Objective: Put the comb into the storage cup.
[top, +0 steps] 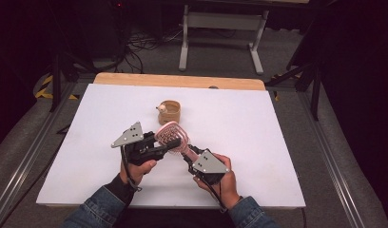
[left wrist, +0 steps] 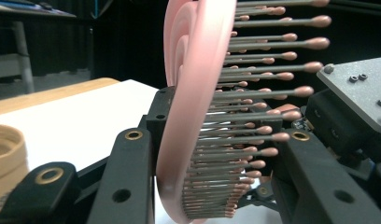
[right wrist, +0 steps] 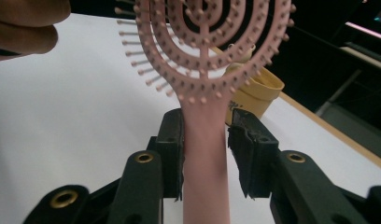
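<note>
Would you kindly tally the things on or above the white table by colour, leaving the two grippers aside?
Pink: 1, the hairbrush, held above the table.
Tan: 1, the small cup, standing on the white table.
Total: 2

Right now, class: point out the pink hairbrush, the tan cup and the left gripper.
pink hairbrush (right wrist: 205, 140), right gripper view, on its handle.
tan cup (top: 170, 114), high view, on its outer wall.
left gripper (left wrist: 212, 154), left gripper view, between its fingertips, at the bristles.
</note>
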Demonstrator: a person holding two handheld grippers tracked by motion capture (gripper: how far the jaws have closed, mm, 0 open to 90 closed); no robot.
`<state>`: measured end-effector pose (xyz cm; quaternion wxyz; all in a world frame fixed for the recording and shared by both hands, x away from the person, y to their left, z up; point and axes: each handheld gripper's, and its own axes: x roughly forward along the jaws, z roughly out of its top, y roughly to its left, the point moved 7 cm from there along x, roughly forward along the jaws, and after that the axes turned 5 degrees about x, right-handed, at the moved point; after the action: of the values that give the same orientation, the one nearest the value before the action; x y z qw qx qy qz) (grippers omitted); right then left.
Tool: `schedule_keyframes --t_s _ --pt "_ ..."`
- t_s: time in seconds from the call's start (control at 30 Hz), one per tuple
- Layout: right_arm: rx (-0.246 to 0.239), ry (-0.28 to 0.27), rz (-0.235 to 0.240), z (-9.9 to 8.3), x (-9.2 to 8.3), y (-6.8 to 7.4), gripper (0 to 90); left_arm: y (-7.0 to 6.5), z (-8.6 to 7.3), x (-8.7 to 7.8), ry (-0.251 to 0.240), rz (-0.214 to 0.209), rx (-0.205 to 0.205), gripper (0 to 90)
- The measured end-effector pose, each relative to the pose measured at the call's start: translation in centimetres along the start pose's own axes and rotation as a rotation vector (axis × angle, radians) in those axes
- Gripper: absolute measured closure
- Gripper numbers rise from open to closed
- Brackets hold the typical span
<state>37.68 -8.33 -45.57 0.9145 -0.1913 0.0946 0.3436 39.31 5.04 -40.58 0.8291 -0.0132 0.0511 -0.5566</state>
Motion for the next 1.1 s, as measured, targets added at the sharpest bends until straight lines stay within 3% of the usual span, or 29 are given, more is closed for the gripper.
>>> schedule_keyframes --t_s 0.13,0.27,0.57,0.93,1.1 --pt "0.015 -0.012 0.026 0.1 -0.3 -0.1 59.3 0.3 0.3 -0.5 0.002 0.028 0.023 62.7" --pt "0.035 -0.052 0.061 0.5 -1.1 -0.6 45.5 0.7 0.5 -1.2 -0.002 0.046 0.029 62.7" --pt "0.055 -0.103 0.033 0.5 -2.7 -2.3 24.3 1.2 1.3 -3.3 -0.003 0.101 0.077 62.8" --pt "0.068 -0.085 -0.055 -1.7 -5.0 -5.3 20.4 2.4 2.7 -5.8 -0.043 0.172 0.088 62.9" --pt "0.085 -0.075 -0.057 -2.7 -5.8 -6.3 18.5 2.9 3.1 -6.7 -0.058 0.194 0.089 62.9"
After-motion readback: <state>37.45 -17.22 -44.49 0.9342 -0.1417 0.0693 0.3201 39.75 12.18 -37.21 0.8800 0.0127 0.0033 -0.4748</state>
